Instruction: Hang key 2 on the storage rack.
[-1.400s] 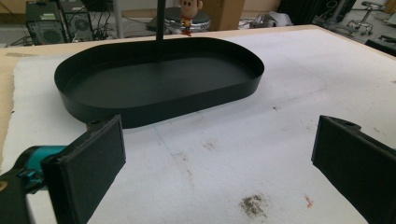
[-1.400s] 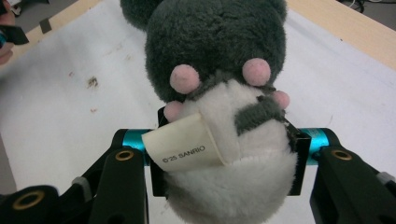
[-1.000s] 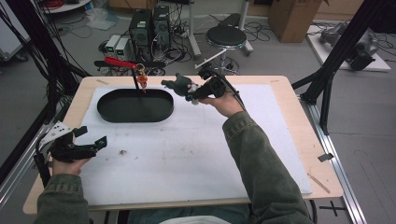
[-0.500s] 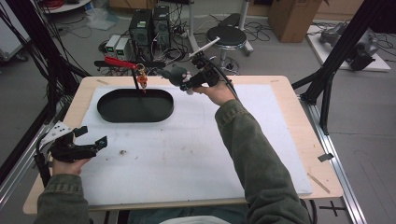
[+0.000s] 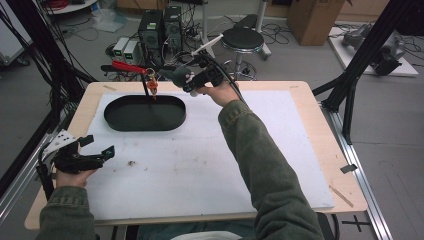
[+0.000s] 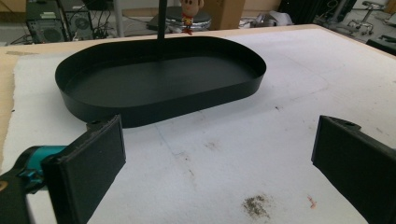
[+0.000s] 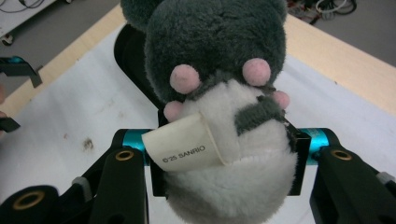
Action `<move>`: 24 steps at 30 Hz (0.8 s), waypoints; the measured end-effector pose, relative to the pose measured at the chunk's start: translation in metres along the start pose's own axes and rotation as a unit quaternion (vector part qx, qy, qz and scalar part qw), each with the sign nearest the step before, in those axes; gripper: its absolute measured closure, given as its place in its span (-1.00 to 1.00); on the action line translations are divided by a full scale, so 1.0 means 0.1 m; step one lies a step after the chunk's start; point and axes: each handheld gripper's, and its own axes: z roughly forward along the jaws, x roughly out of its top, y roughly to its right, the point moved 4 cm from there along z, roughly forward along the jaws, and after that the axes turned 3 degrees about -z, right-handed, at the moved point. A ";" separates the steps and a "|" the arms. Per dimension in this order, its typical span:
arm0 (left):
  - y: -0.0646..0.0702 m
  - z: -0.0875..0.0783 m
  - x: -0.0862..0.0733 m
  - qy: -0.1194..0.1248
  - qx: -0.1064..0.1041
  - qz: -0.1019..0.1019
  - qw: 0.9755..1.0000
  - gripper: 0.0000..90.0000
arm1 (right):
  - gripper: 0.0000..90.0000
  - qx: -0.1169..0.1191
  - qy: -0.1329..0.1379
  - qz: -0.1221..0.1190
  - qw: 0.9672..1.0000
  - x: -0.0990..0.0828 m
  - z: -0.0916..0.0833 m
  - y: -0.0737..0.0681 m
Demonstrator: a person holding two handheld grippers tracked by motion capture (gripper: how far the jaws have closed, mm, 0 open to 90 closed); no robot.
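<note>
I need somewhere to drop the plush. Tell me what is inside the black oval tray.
The black oval tray holds nothing loose; a thin black post rises from its far side. The near wall hides a strip of floor.

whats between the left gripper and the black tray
Nothing stands there. In the left gripper view, bare white mat with a few dirt smudges runs from the open left gripper to the black tray.

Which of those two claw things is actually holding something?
The right claw, raised beyond the black oval tray, squeezes a grey-and-white plush toy. The left claw gapes open.
</note>
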 end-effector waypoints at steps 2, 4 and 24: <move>0.00 0.00 0.00 0.001 0.001 0.001 1.000 -0.93 | 0.11 0.000 0.003 0.000 1.000 0.05 0.02 -0.03; 0.00 0.00 0.00 -0.002 0.002 0.004 1.000 -0.93 | 0.11 -0.012 0.003 0.004 1.000 0.09 0.05 -0.04; -0.01 0.01 -0.01 -0.004 0.000 0.004 1.000 -0.93 | -0.54 -0.094 0.015 0.068 0.993 -0.01 0.36 0.31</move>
